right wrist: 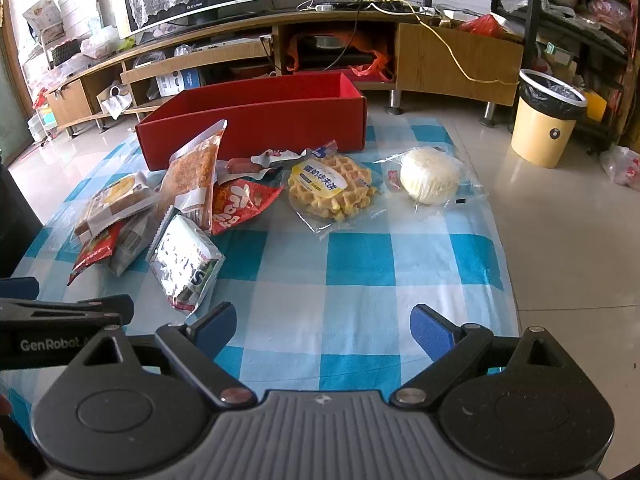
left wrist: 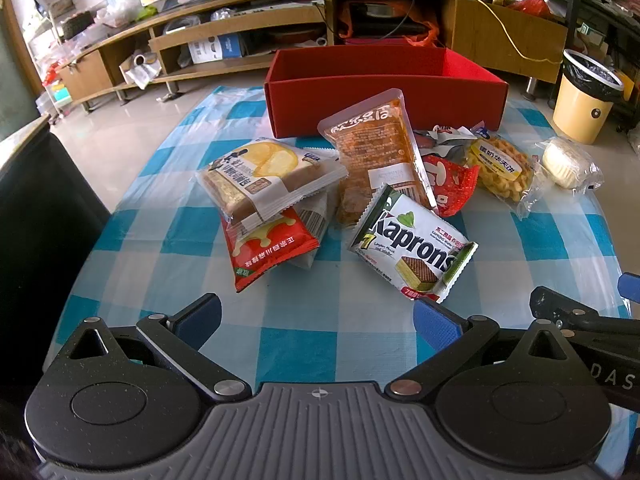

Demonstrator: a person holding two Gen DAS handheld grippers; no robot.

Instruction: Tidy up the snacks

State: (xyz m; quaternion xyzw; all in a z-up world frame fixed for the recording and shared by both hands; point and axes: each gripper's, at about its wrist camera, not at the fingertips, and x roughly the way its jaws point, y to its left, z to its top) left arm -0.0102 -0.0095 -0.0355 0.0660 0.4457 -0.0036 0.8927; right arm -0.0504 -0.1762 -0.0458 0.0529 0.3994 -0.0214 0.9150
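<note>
Snack packets are lying in a loose heap on a blue checked cloth [right wrist: 360,256] on the floor, just in front of an empty red box [left wrist: 384,108]. The left hand-held gripper [left wrist: 318,316] and right hand-held gripper [right wrist: 323,326] are both hovering wide open, holding nothing. A sensible start is taking the Kaprons wafer packet [left wrist: 412,240], lying nearest, pinching it across its narrow width, and lifting it clear before carrying it into the box.
</note>
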